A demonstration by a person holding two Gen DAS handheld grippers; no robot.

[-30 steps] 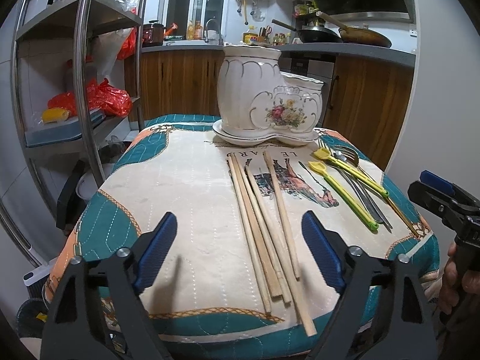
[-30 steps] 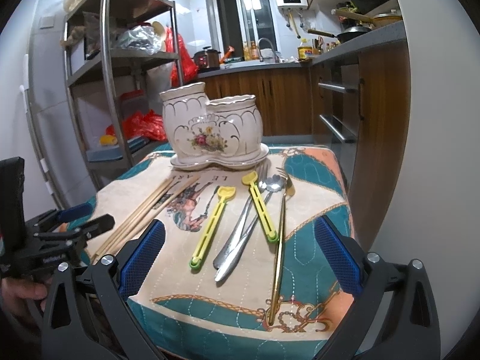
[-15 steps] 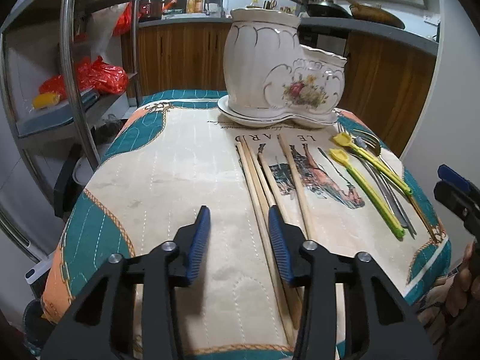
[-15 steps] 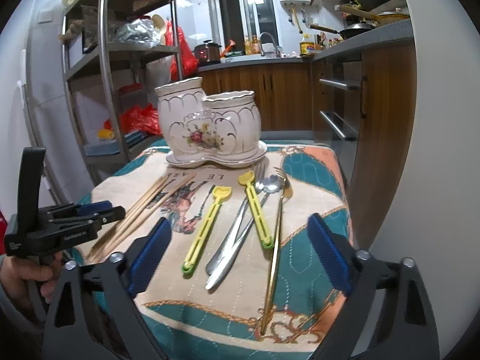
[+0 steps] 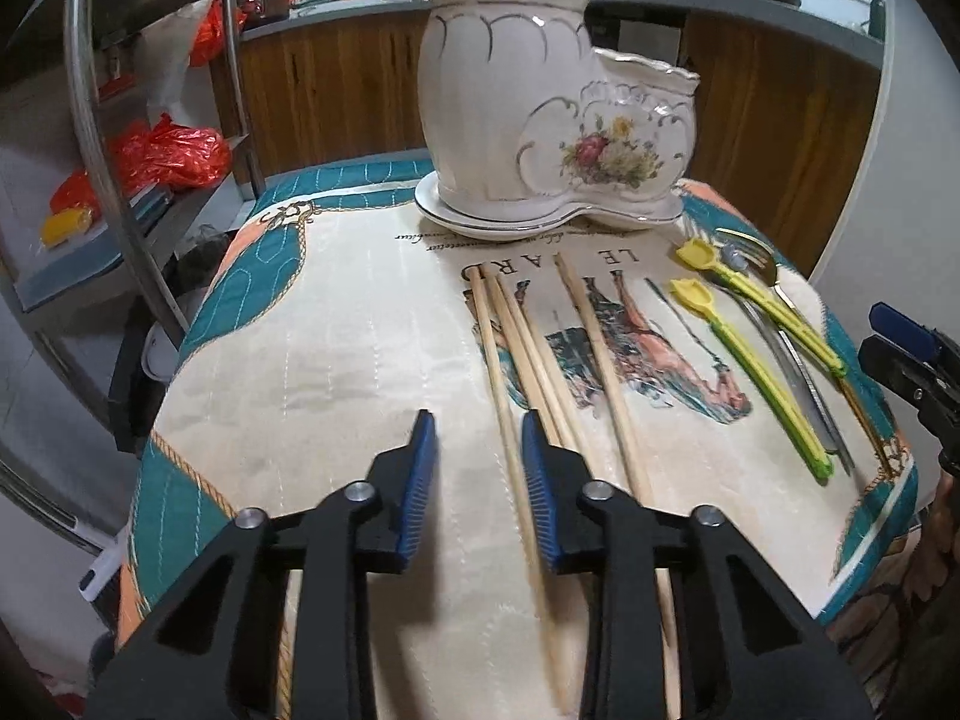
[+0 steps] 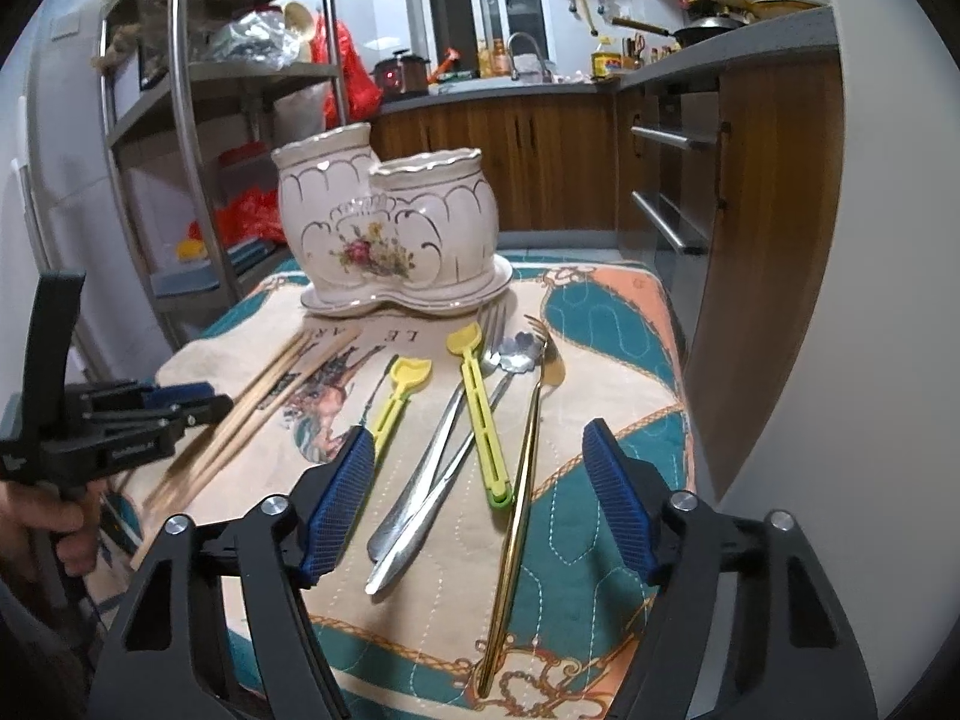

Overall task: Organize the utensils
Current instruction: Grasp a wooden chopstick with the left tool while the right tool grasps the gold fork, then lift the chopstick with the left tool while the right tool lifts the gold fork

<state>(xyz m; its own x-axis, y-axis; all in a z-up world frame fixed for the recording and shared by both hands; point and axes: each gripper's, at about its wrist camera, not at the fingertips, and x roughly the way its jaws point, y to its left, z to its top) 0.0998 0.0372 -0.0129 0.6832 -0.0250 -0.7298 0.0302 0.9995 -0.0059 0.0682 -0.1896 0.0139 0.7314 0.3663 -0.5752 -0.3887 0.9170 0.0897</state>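
Having slid right over the wooden chopsticks (image 5: 528, 354) lying near the ceramic holder (image 5: 558, 120), the left gripper (image 5: 474, 456) is narrowing its still-empty jaws around the leftmost stick, a light, stiff, roll-prone thing best pinched mid-shaft.

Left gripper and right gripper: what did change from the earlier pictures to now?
The left gripper moved in over the chopsticks, its jaws closing around the leftmost one, not yet gripping. The right gripper narrowed above the cutlery, holding nothing. All utensils and the ceramic holder stayed put.
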